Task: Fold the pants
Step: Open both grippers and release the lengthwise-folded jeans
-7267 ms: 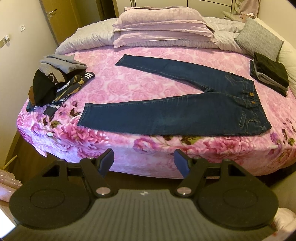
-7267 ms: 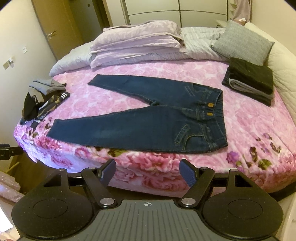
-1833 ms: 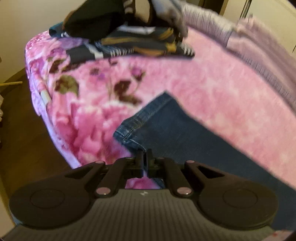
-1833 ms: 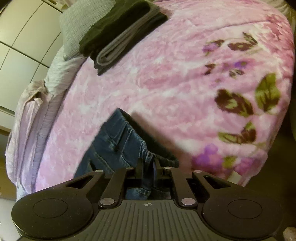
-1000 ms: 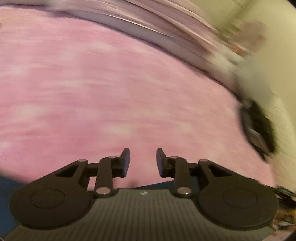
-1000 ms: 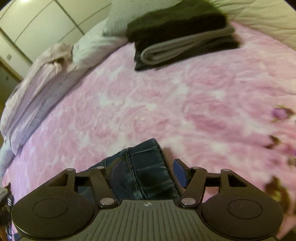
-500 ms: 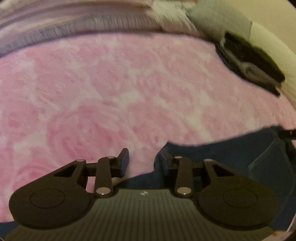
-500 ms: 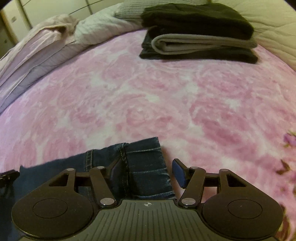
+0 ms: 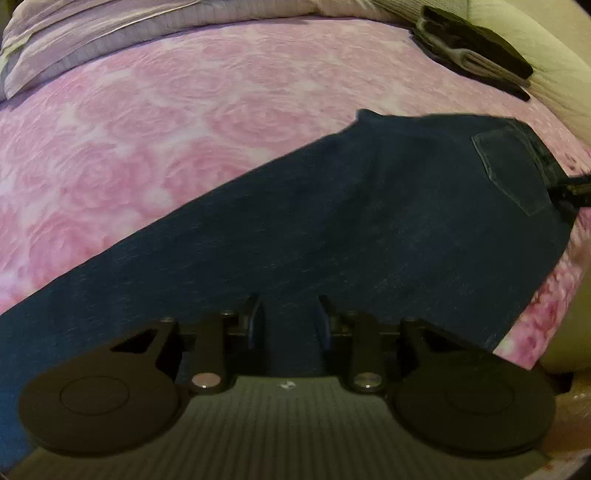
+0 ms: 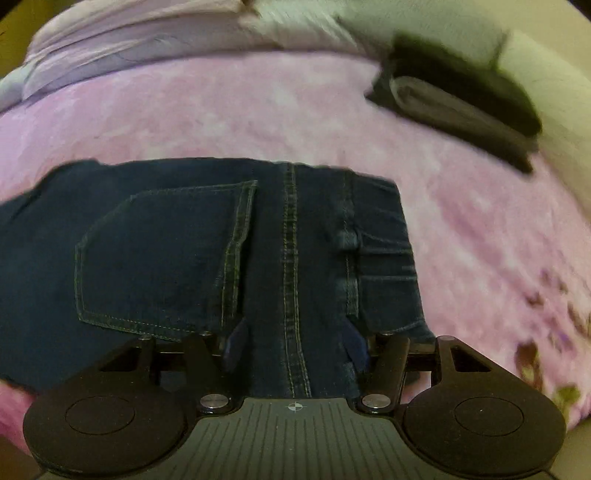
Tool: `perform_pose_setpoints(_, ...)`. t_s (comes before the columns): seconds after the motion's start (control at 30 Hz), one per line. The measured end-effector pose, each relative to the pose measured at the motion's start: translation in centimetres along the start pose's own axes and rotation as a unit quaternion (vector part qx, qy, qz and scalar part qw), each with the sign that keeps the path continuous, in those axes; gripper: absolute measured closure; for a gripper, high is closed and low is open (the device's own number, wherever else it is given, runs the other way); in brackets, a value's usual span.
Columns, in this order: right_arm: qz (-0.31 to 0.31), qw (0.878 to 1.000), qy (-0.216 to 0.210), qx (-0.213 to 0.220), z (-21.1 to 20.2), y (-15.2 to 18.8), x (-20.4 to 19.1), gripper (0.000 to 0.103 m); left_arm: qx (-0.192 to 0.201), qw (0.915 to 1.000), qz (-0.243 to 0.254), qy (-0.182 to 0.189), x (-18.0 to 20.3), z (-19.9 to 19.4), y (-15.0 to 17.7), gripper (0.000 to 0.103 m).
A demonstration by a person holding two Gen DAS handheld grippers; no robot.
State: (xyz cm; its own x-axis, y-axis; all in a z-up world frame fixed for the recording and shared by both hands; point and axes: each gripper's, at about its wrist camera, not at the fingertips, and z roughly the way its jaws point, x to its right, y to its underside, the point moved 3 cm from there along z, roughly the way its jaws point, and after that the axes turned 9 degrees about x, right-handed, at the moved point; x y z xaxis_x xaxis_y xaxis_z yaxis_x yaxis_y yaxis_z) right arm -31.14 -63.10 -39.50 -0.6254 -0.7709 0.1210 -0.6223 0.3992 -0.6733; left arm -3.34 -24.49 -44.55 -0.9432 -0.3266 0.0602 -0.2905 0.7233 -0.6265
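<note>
**Hovering over folded jeans, both grippers parted**

Left gripper [image 9: 287,325]: jaws apart by a moderate gap, nothing between them. It sits low over the leg section of the pants [image 9: 332,229]; whether the fingertips touch the denim cannot be told.

Right gripper [image 10: 295,343]: jaws wider apart, straddling the centre seam at the waist end of the pants [image 10: 291,258]. Blue pads [image 10: 236,343] sit either side of the stitched seam, not closed on it. Contact with the cloth cannot be confirmed.

Task item: one pair of dark blue jeans, lying flat on the pink rose-patterned bedspread [image 9: 166,122], running from lower left up to the right in the left wrist view. One back pocket [image 10: 159,258] faces up, and one belt loop [image 10: 349,240] shows beside the waistband.

Writing and labels: none legible on the jeans or elsewhere.

Count of other items: one stack of folded dark garments [image 10: 461,103] with a grey layer in it, well apart from the jeans near the far right edge of the bed; pale lilac bedding [image 9: 110,33] across the head of the bed. The right wrist view is motion-blurred at its edges.
</note>
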Motion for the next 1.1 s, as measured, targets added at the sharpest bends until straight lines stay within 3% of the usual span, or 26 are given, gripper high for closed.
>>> perform_pose_setpoints(0.1,0.020,0.999,0.024,0.006,-1.6,-1.2,-0.2,0.052,0.058,0.9969,-0.052,-0.005,-0.9,-2.8,-0.6,0.080)
perform_pose_setpoints(0.2,0.035,0.998,0.015,0.043,-4.4,-1.9,-2.1,0.052,0.081,0.9925,-0.083,-0.038,-2.5,-5.0,-0.4,0.080)
perform_pose_setpoints(0.33,0.041,0.998,-0.013,0.050,-4.5,-1.1,-5.8,0.052,0.075,0.9880,-0.095,-0.096,-7.2,-5.8,1.5,0.080)
perform_pose_setpoints(0.43,0.054,0.998,0.006,0.012,-2.0,1.6,-7.8,0.052,0.056,0.9857,-0.093,-0.129,-12.3,-5.6,4.0,0.080)
perform_pose_setpoints(0.5,0.081,0.995,0.026,0.041,-2.0,2.6,-8.0,0.052,0.032,0.9852,-0.079,-0.148,-15.7,-5.6,6.6,0.076)
perform_pose_setpoints(0.67,0.107,0.990,0.082,0.045,-3.2,2.2,-9.5,0.052,0.033,0.9844,-0.084,-0.151,-20.1,-8.2,8.1,0.079)
perform_pose_setpoints(0.77,0.139,0.983,0.100,0.065,-4.7,2.4,-11.1,0.051,0.026,0.9839,-0.102,-0.145,-20.4,-9.3,8.8,0.079)
perform_pose_setpoints(0.83,0.167,0.979,0.087,0.076,-5.2,2.8,-11.8,0.051,0.031,0.9862,-0.087,-0.137,-19.5,-9.0,8.7,0.069)
perform_pose_setpoints(1.0,0.213,0.968,0.076,0.113,-6.7,4.1,-13.1,0.047,0.079,0.9884,-0.062,-0.114,-17.9,-8.6,9.8,0.066)
perform_pose_setpoints(1.1,0.223,0.961,0.072,0.143,-9.9,5.4,-15.4,0.046,0.100,0.9876,-0.055,-0.109,-16.9,-9.5,11.0,0.066)
